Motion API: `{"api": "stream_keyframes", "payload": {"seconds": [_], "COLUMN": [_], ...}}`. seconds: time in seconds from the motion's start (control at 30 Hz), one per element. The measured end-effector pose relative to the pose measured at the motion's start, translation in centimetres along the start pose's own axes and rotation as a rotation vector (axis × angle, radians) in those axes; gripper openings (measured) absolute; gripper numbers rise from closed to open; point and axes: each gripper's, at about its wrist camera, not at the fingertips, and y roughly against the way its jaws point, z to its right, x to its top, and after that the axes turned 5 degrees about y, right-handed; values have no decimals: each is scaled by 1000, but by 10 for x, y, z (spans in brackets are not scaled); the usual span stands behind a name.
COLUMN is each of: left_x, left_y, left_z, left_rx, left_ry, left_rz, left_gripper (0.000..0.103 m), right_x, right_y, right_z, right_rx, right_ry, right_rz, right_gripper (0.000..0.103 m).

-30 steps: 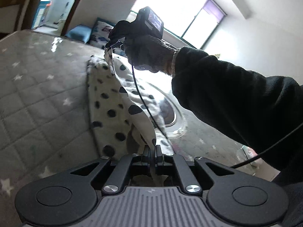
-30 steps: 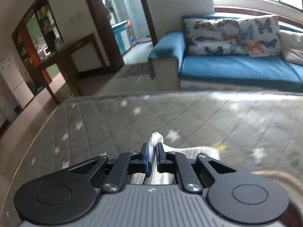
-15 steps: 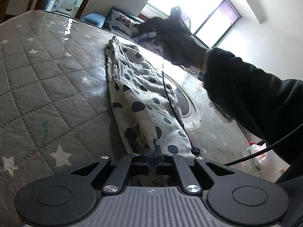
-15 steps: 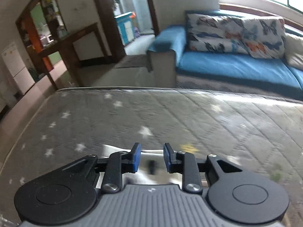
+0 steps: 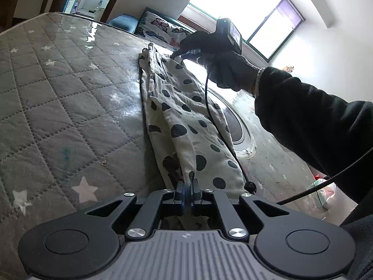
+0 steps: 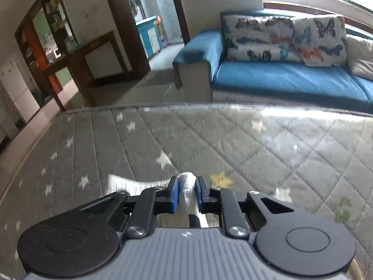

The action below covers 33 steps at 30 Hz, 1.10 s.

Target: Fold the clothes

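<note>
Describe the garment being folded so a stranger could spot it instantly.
Find the grey quilted mattress with white stars that fills the room's middle. Along it lies a long cream cloth, pinched at its near end by the left tool and at its far end by the right tool. Its big black polka dots set it apart.

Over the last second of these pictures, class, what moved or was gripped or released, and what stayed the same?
The right gripper carried the far end of the polka-dot garment down onto the quilted mattress, opened and let go half a second ago, and has now shut on a fold of that end again. The garment went from lifted to lying stretched flat. The left gripper stayed clamped on the near end throughout.
</note>
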Motion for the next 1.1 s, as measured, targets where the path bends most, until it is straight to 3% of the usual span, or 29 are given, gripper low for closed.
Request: {"api": "stream_keyframes", "payload": {"seconds": [0.1, 0.17, 0.27, 0.47, 0.6, 0.67, 0.7, 0.73, 1.1], "left_x": [-1, -2, -2, -3, -4, -4, -4, -3, -7], "left_y": [-2, -3, -4, -5, -7, -7, -7, -6, -1], "left_z": [-2, -2, -2, -1, -1, 0, 0, 0, -1], "left_rx": [8, 6, 0, -2, 0, 0, -2, -3, 5], "left_ry": [13, 15, 12, 4, 9, 5, 3, 1, 11], "left_rz": [-5, -4, -5, 0, 5, 9, 10, 11, 35], "left_gripper": [5, 5, 5, 5, 5, 5, 5, 5, 5], "right_x": [3, 5, 8, 3, -6, -10, -10, -10, -13], "right_y": [5, 9, 13, 0, -17, -25, -22, -19, 15], "right_z": [-9, -15, -23, -57, -84, -93, -93, -92, -86], "right_rx": [-17, -28, -39, 139, 110, 73, 74, 75, 87], "right_ry": [33, 56, 88, 101, 140, 151, 159, 166, 248], "right_rz": [23, 38, 59, -67, -113, -134, -134, -134, -134], "right_gripper": [21, 31, 34, 34, 34, 26, 8, 4, 6]}}
